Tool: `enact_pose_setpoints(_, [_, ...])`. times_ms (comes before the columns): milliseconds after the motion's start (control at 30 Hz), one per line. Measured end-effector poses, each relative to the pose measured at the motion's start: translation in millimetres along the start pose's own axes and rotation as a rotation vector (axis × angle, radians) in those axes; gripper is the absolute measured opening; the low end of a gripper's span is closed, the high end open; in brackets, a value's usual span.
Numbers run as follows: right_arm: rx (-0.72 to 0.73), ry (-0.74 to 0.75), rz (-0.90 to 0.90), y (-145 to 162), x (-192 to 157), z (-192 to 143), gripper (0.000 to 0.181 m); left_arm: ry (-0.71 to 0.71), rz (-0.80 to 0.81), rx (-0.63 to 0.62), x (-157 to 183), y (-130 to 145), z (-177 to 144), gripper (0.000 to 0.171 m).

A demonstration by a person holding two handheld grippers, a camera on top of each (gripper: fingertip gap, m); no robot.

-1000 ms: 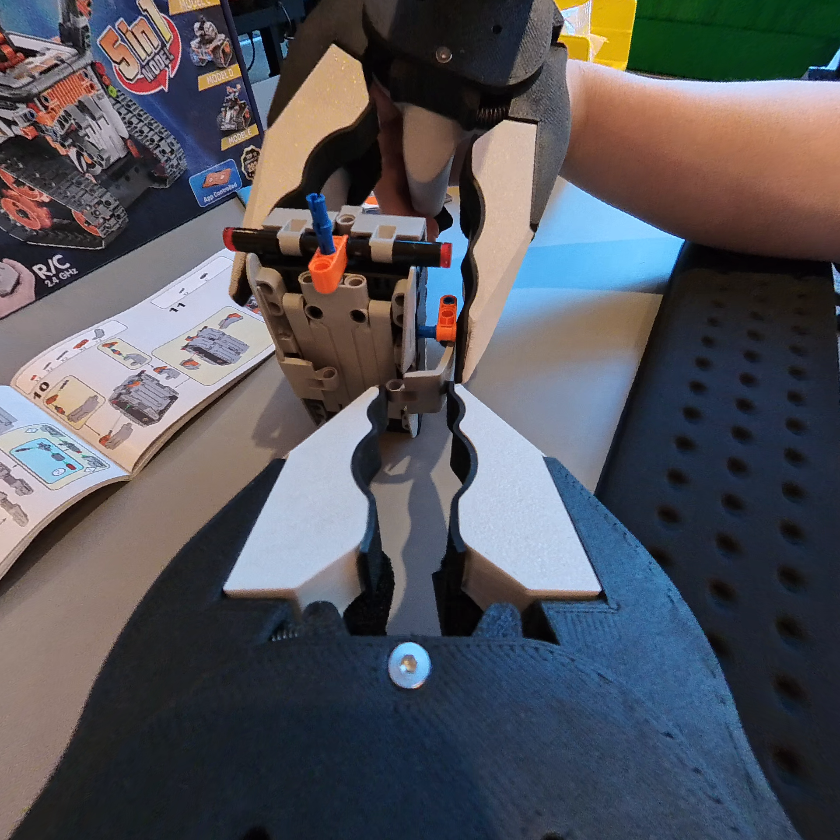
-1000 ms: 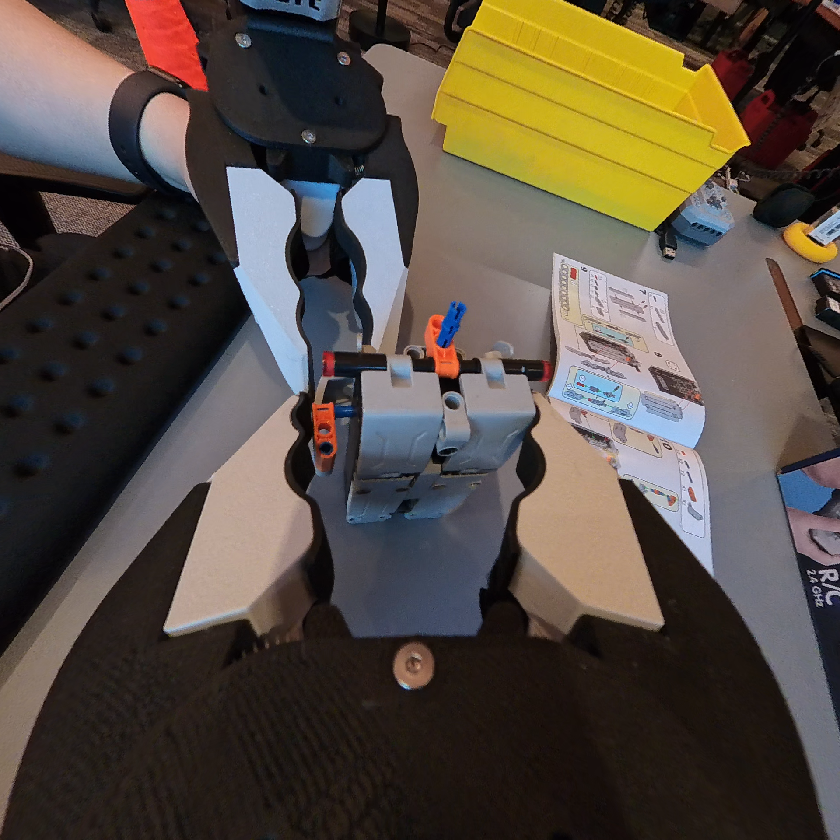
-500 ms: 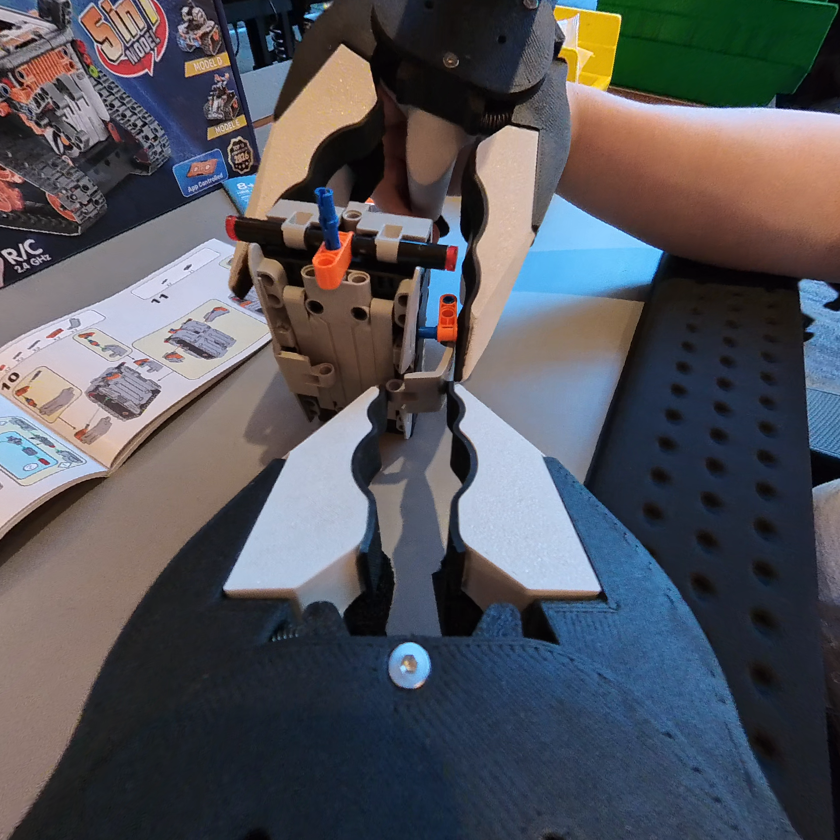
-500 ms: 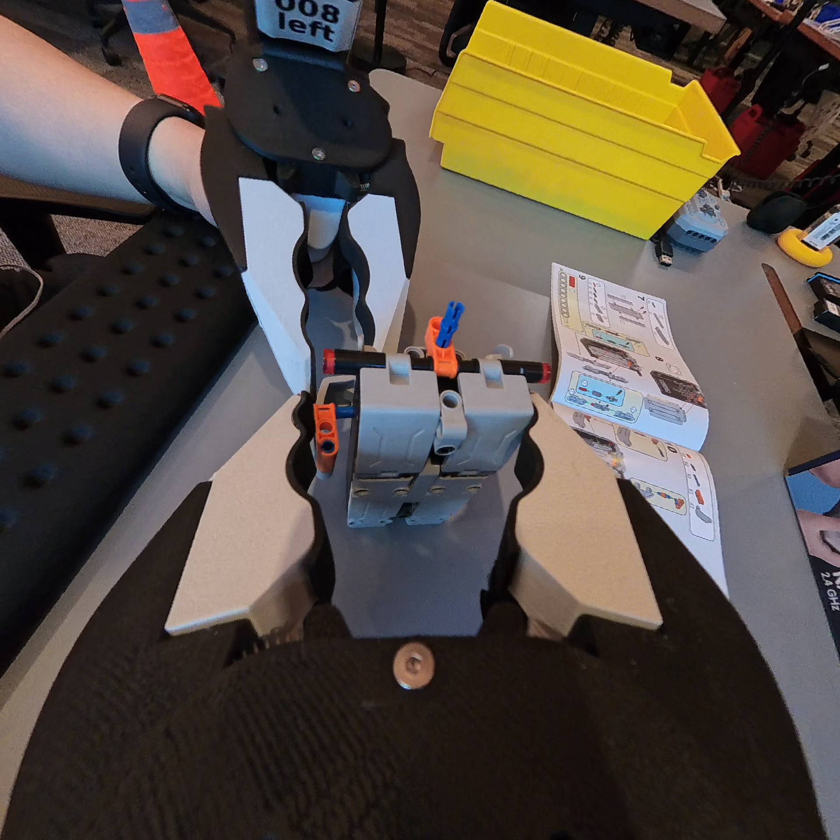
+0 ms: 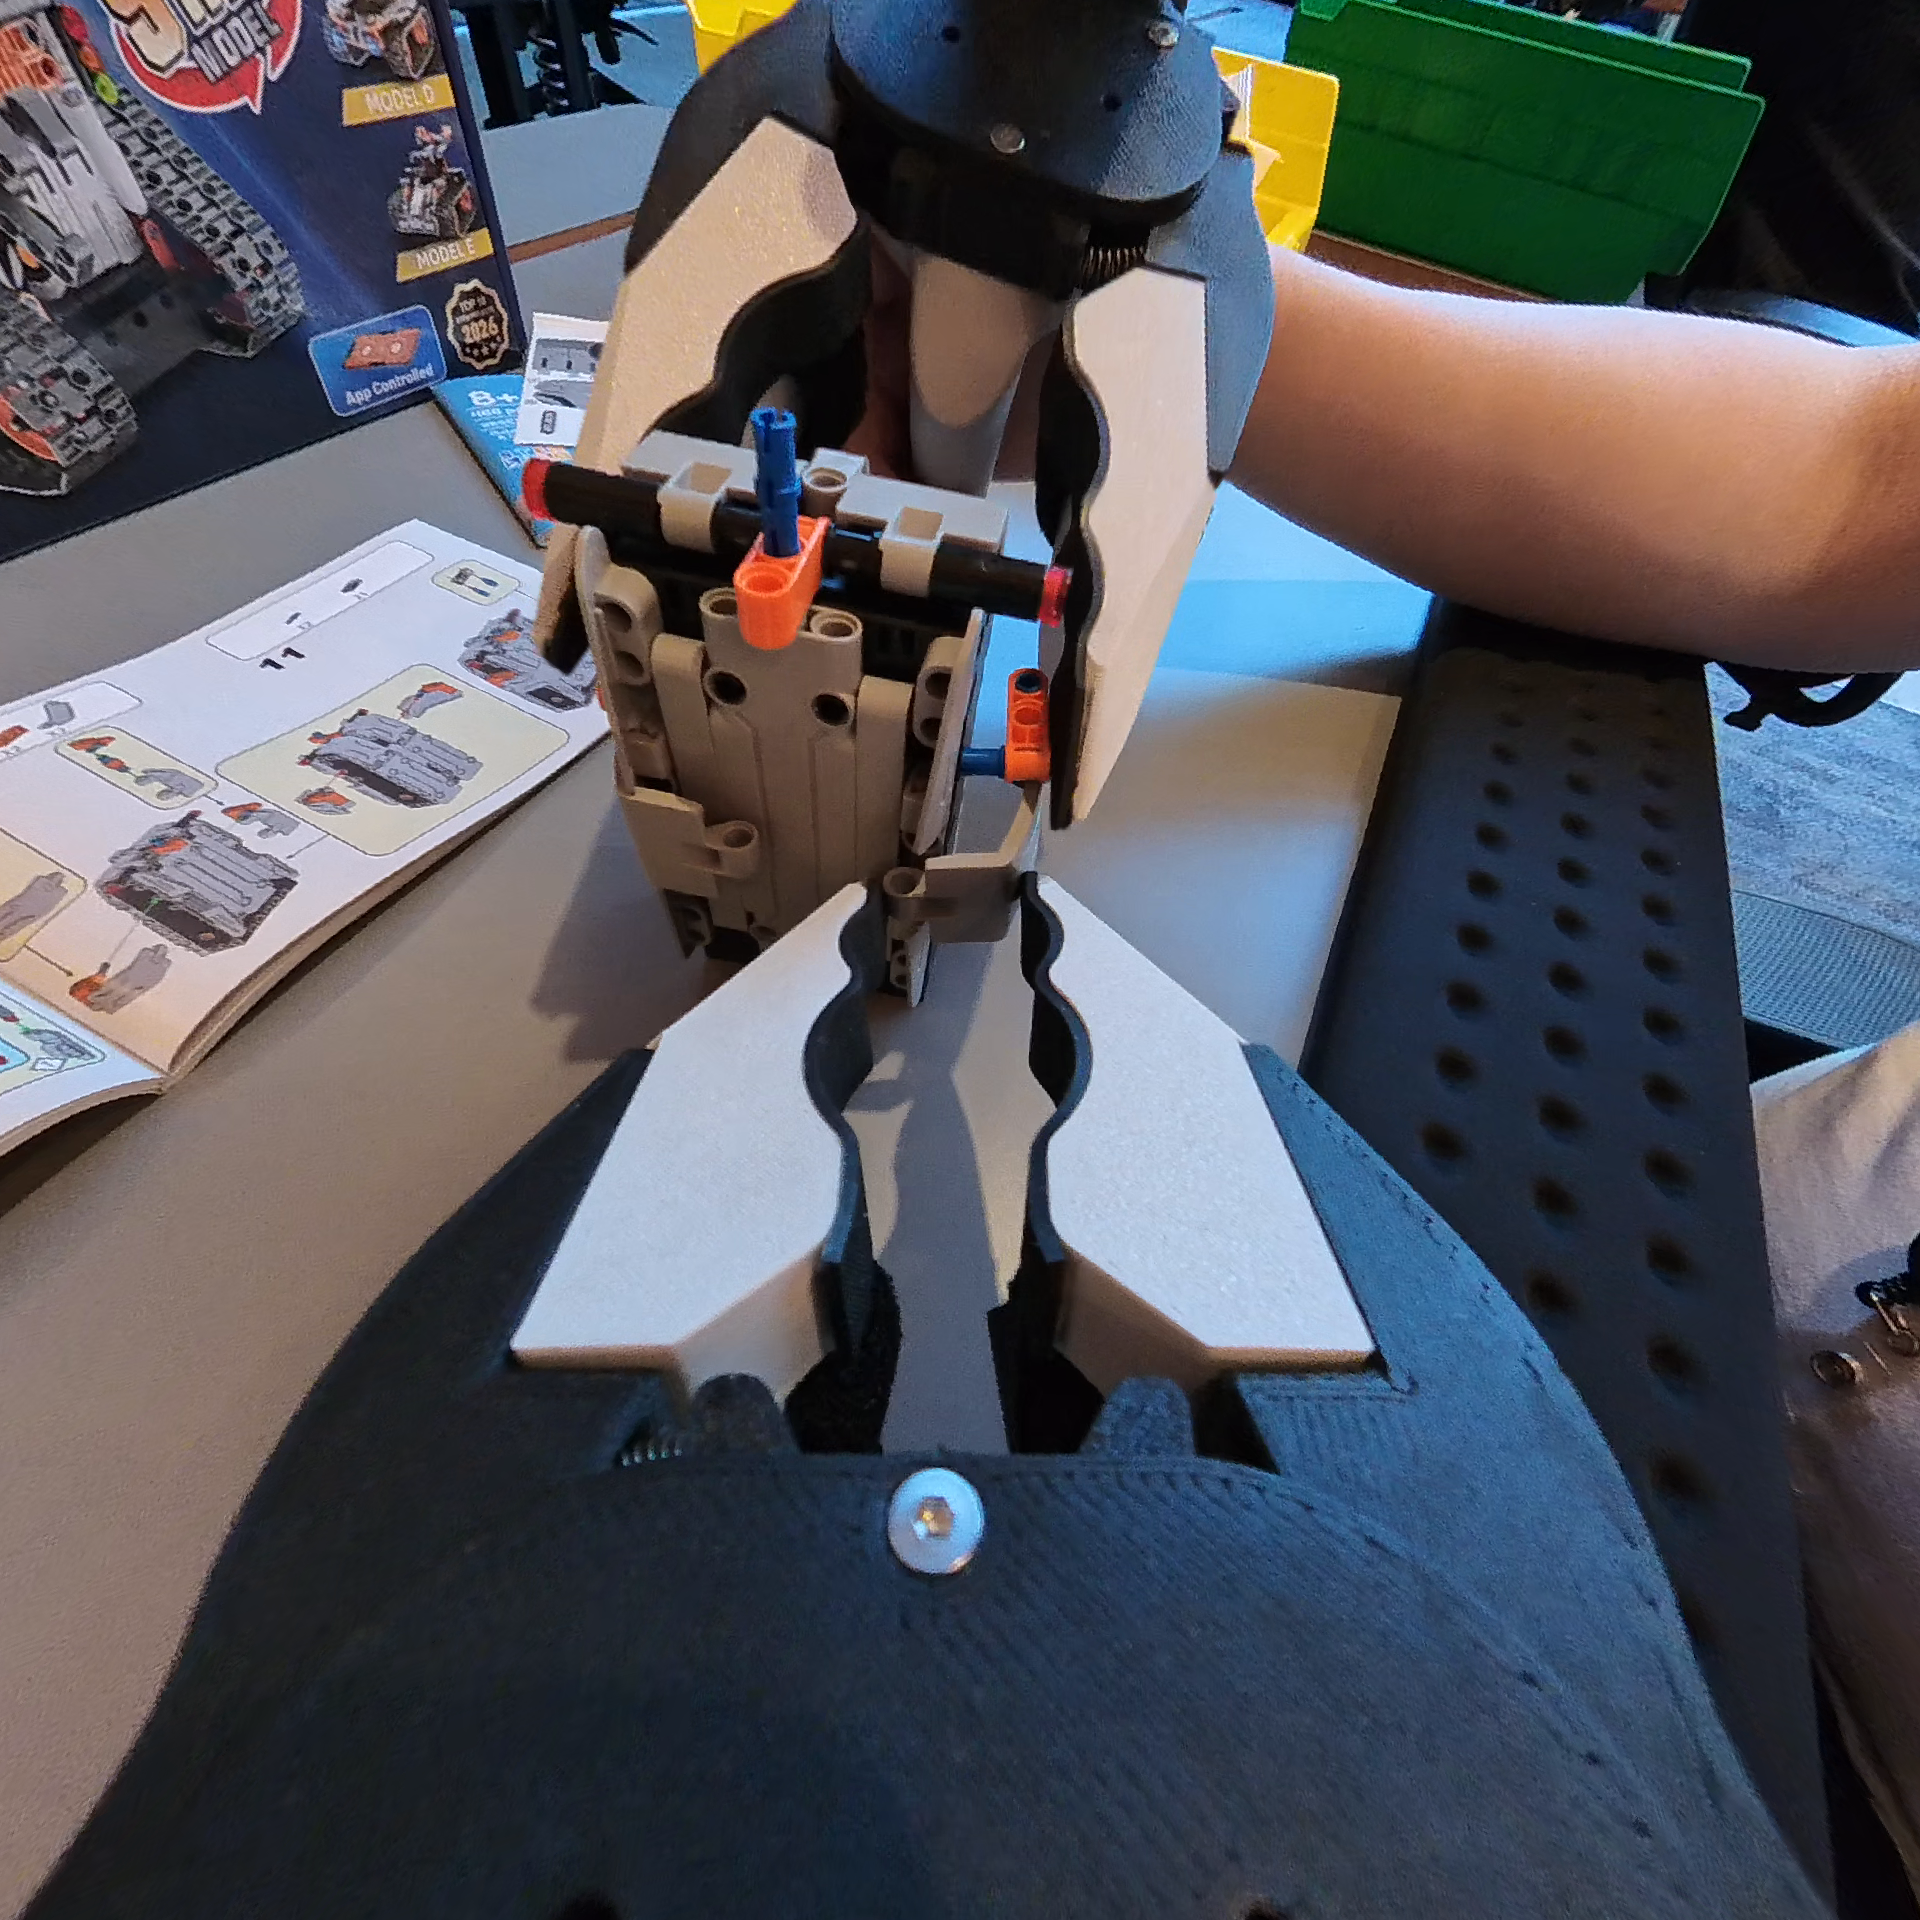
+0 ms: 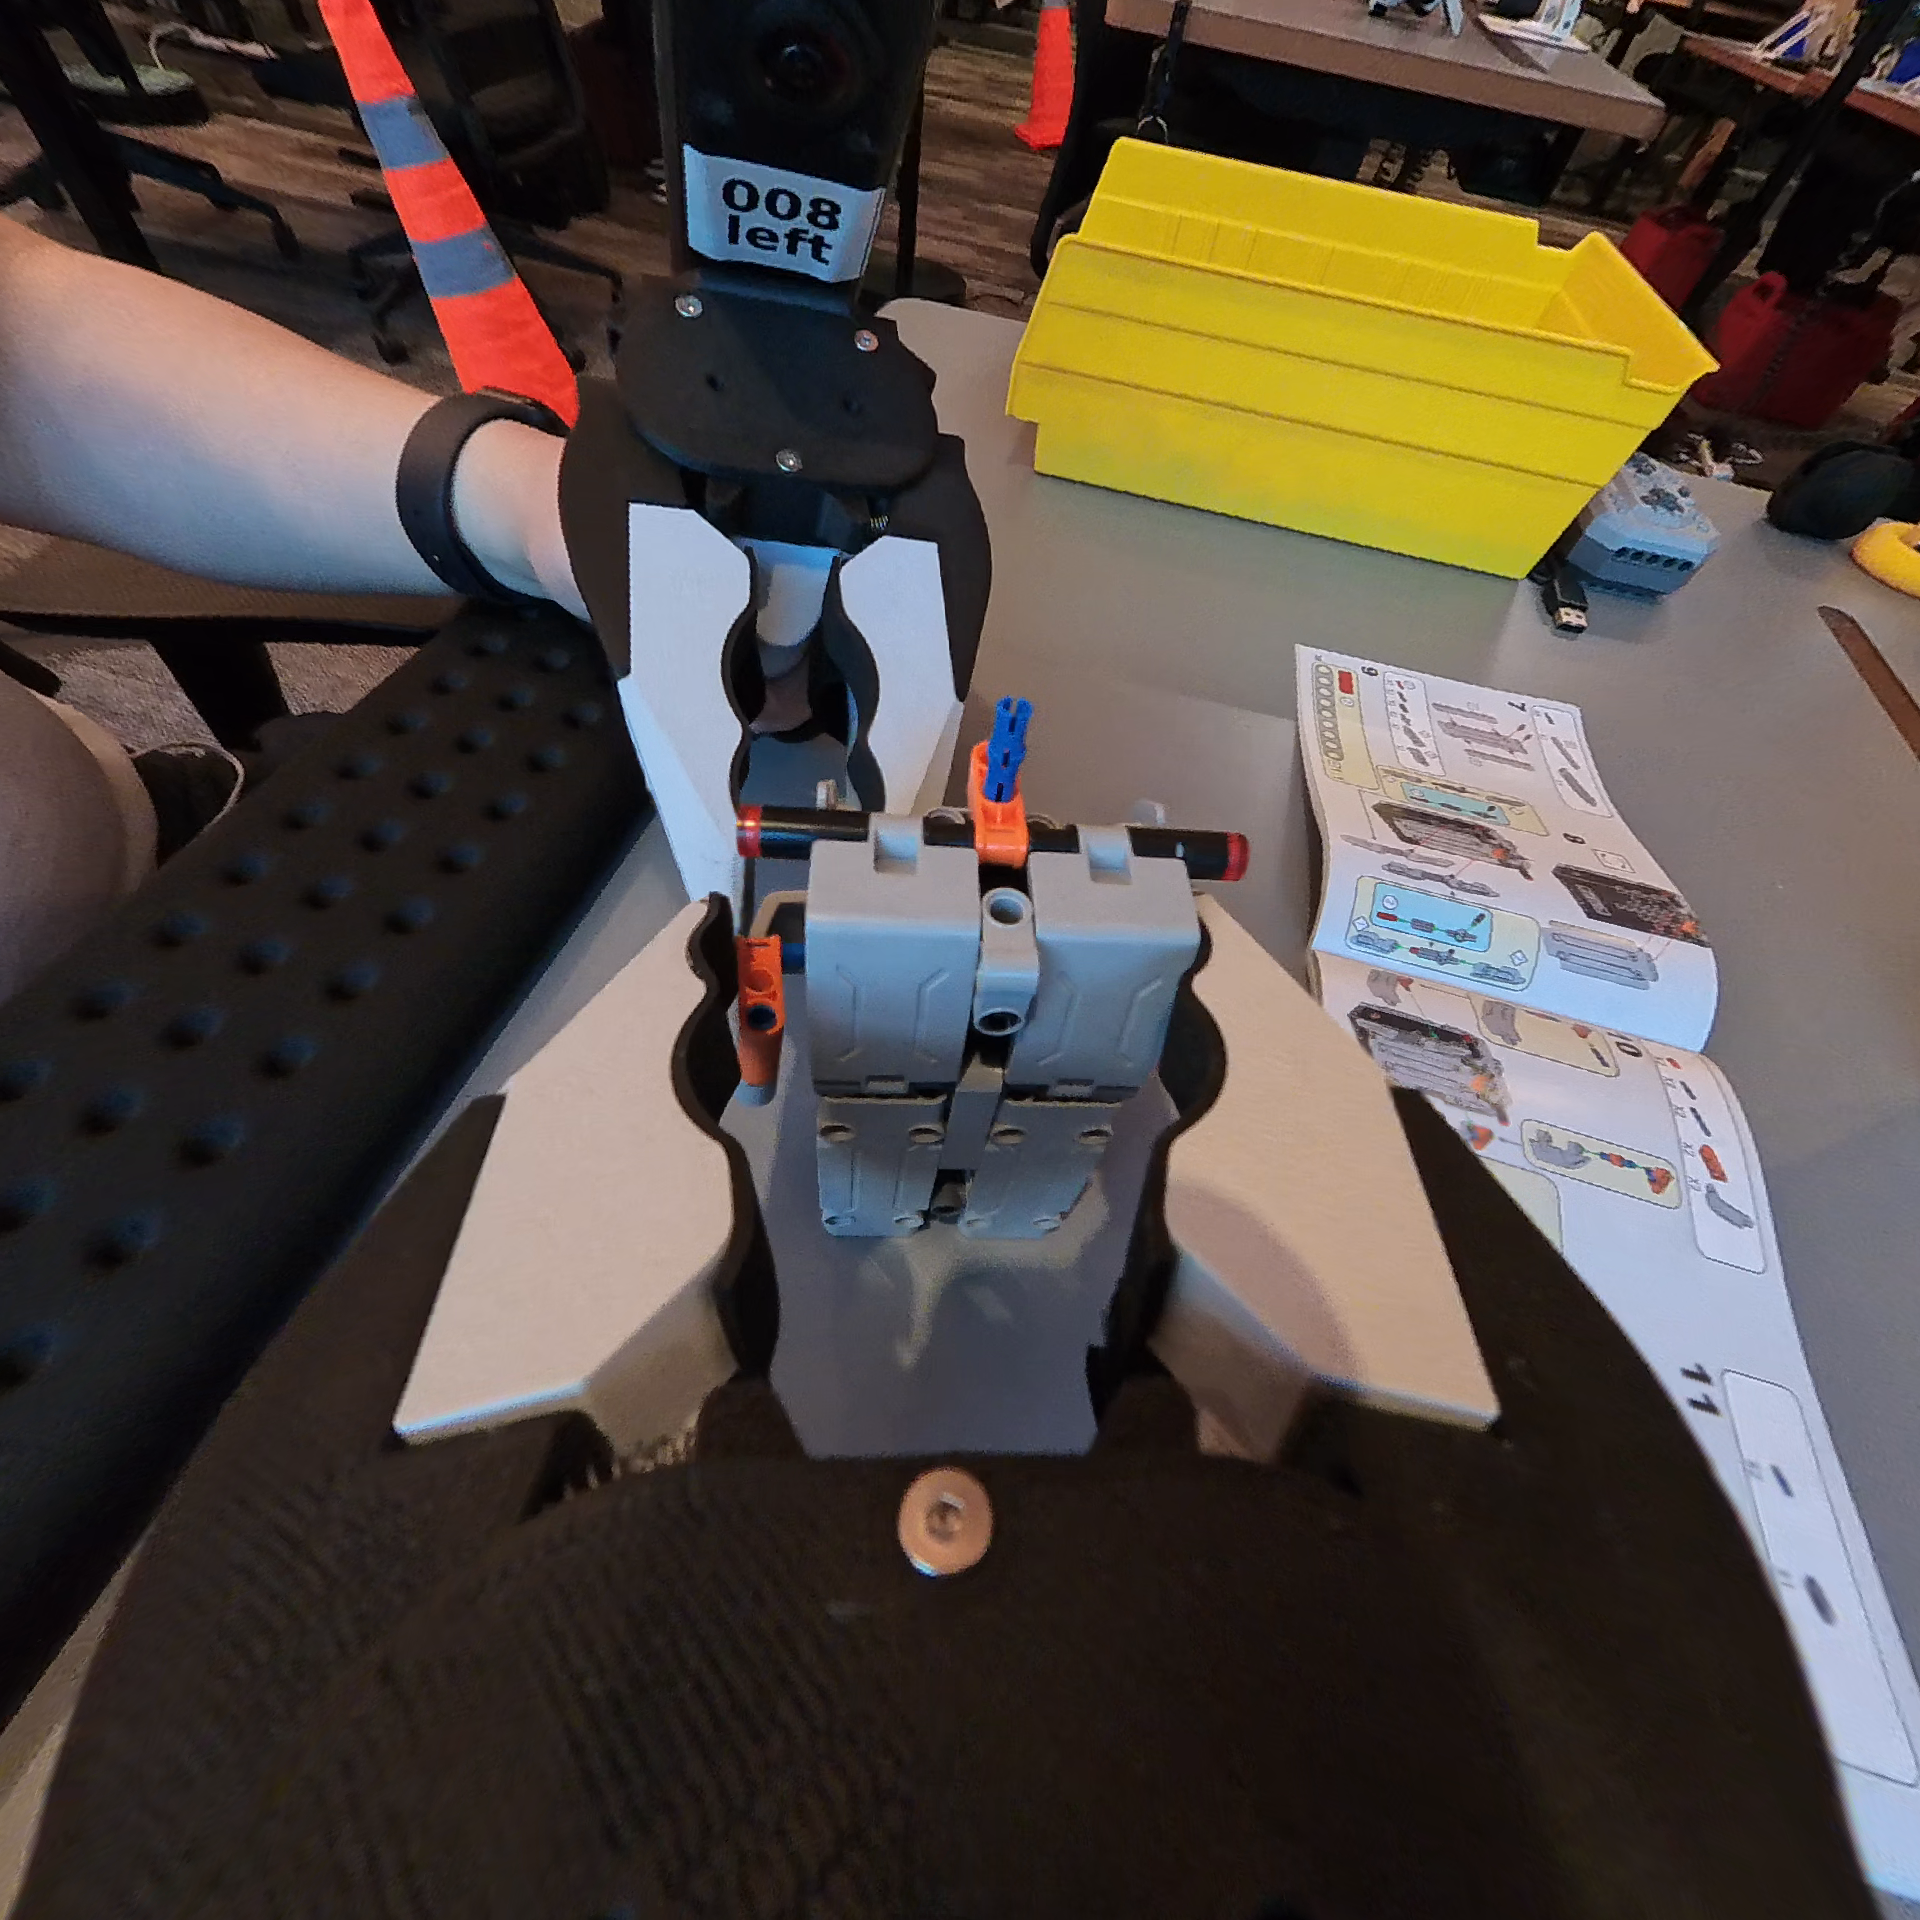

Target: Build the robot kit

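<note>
A grey brick assembly (image 5: 790, 748) with a black axle with red ends across its top, an orange connector and a blue pin stands at or just above the grey table (image 5: 312, 1195). My right gripper (image 6: 956, 945) is shut on its two sides; in the left wrist view it (image 5: 816, 738) comes in from the far side. My left gripper (image 5: 940, 899) is shut on a small grey curved piece (image 5: 956, 888) at the assembly's lower right corner, below a second orange connector (image 5: 1029, 727). In the right wrist view the left gripper (image 6: 805, 821) is behind the assembly (image 6: 987, 987), and the piece is hidden.
An open instruction booklet (image 5: 260, 748) (image 6: 1507, 935) lies beside the assembly. A blue product box (image 5: 208, 208) stands behind it. A yellow bin (image 6: 1330, 353), a grey hub with a cable (image 6: 1642, 530), green bins (image 5: 1507, 145) and a black perforated mat (image 5: 1558, 987) (image 6: 260, 935) surround the spot. The grippers are tip to tip, or close to it.
Both grippers keep their grip on the assembly. Both views have tilted up slightly, so more of the background and the left gripper's camera mount show.
</note>
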State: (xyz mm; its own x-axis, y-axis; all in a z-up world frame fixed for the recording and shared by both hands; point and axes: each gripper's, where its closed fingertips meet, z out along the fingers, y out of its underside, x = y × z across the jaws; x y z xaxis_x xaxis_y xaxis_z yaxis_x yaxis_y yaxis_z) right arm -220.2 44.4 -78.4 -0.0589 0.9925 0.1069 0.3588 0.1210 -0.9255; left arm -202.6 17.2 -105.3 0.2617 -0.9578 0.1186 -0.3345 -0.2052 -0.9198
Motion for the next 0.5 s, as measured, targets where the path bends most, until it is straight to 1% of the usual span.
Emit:
enact_pose_setpoints(133, [0.018,-0.004,0.007,-0.4,-0.2,-0.6,0.082,0.014,-0.019,0.002,0.0,-0.2,-1.1,0.024])
enact_pose_setpoints(300, [0.008,0.012,-0.017,0.6,-0.5,2.3,0.086,0.015,-0.006,-0.003,0.3,-0.1,-1.0,0.024])
enact_pose_setpoints(500, [0.018,-0.002,-0.009,-0.8,-3.4,4.1,0.086,0.044,-0.007,-0.010,2.7,0.5,-2.1,0.024])
